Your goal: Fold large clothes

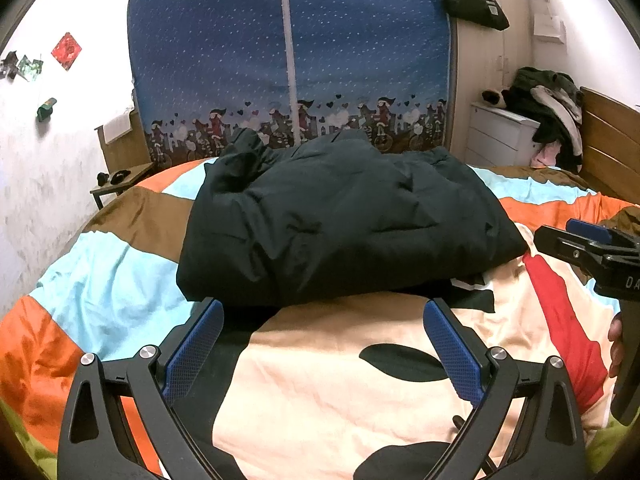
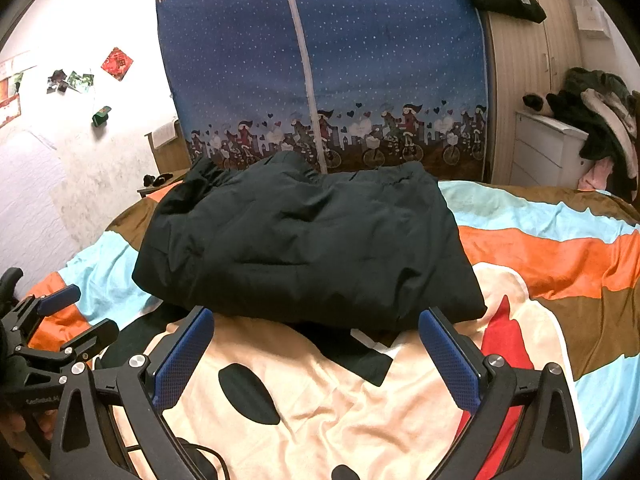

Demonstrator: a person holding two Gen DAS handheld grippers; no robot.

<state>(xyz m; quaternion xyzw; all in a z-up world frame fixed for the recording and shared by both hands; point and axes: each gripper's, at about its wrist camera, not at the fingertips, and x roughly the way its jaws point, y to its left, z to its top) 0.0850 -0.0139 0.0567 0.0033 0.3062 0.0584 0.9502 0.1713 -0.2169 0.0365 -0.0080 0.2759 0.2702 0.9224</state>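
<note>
Folded dark jacket (image 1: 344,220) lies on bedspread (image 1: 340,380), 12 o'clock of both empty spread-jawed units: left gripper (image 1: 322,354), right gripper (image 2: 316,356).

Left gripper (image 1: 323,344), black frame, blue textured pads (image 1: 194,354), silver screws

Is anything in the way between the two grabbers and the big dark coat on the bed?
Nothing visible. The left gripper and right gripper are both open, just short of the dark coat, with only bare bedspread between them and its near edge.
</note>
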